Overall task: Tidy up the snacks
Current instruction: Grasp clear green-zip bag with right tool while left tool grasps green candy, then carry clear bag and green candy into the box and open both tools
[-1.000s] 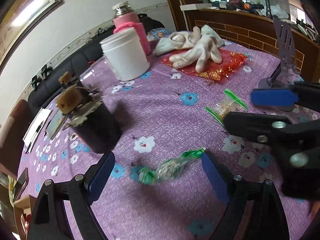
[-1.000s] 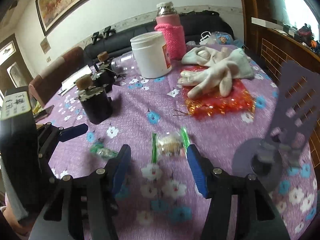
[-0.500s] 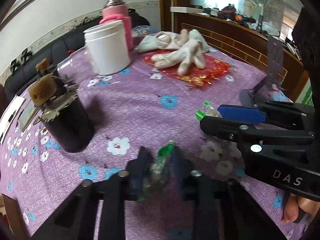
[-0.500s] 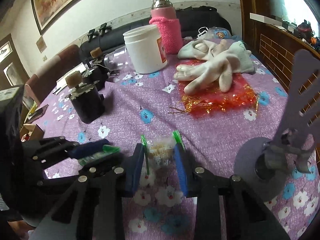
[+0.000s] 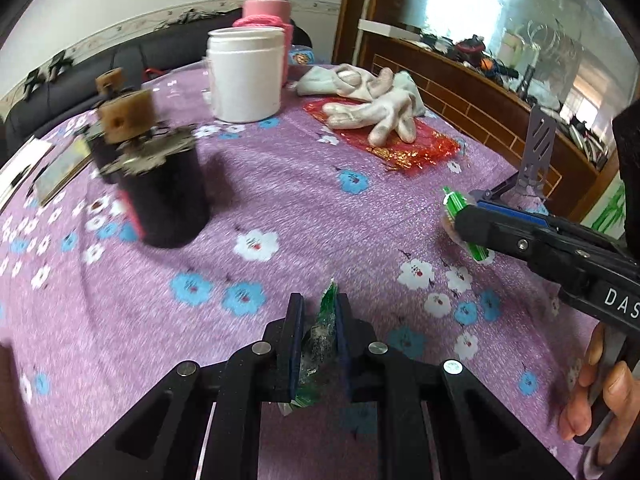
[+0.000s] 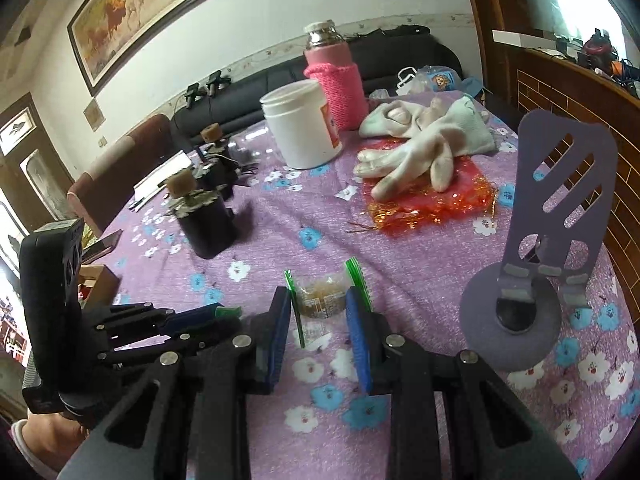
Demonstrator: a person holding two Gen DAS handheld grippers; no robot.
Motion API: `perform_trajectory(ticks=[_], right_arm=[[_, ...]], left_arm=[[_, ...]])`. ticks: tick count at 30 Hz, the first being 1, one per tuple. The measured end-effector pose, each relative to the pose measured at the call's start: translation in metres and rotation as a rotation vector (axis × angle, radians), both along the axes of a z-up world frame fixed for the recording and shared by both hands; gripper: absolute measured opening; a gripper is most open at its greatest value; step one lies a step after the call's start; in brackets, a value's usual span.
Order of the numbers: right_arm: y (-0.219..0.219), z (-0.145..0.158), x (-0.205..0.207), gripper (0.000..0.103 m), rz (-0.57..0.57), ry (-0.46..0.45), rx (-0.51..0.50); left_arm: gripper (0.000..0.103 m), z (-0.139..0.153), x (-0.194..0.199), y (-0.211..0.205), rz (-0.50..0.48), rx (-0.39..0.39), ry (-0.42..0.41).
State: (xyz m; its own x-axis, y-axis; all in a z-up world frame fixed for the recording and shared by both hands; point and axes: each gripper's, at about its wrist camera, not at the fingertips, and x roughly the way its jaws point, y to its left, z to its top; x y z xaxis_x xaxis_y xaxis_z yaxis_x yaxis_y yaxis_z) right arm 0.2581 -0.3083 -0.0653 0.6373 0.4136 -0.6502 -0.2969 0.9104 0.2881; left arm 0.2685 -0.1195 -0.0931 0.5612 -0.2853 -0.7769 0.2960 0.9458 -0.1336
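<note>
On the purple flowered tablecloth (image 5: pixel 304 208), my left gripper (image 5: pixel 318 300) is shut on a small clear snack packet with green ends (image 5: pixel 322 336); the packet stands on edge between the pads. To the right, my right gripper (image 5: pixel 466 216) grips a second green-edged packet (image 5: pixel 454 202). In the right wrist view that packet (image 6: pixel 322 300), with a brown biscuit inside, sits between the blue pads of the right gripper (image 6: pixel 318 300), its green edges bent up against them. The left gripper (image 6: pixel 218 314) shows low on the left, with a green packet end (image 6: pixel 229 312) poking out.
A black jar with cork stoppers (image 5: pixel 160 196) stands at the left. A white tub (image 5: pixel 246 76) and a pink flask (image 5: pixel 268 12) are at the back. White gloves (image 5: pixel 372 108) lie on a red bag (image 5: pixel 404 150). A purple phone stand (image 6: pixel 552 240) is on the right. A person's hand (image 5: pixel 600 392) holds the right gripper.
Both grippers stood open around their packets and have shut on them. The left gripper has rolled and swung, so the black jar now sits farther left.
</note>
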Motion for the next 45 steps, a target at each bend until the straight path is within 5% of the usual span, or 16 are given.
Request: perform_trajectory(ticks=[16,27,39,45], right_arm=[[0.052,0.025,-0.060,0.027,0.108,-0.039,0.068],[0.158,0.062,-0.123,0.028,0.328,-0.094,0.119],[0.281,0.062,-0.163,0.028,0.531,-0.073,0.082],[0.326,0.056,-0.165,0.028,0.580,-0.054,0.039]], left_arm=[[0.014,0.052,-0.097,0.081,0.234,-0.078,-0.133],[0.015,0.084,-0.195,0.180,0.464,-0.029,-0.201],[0.015,0.081,-0.257,0.277,0.689,0.085,-0.208],[0.015,0.068,-0.264,0.305,0.728,0.058,-0.183]])
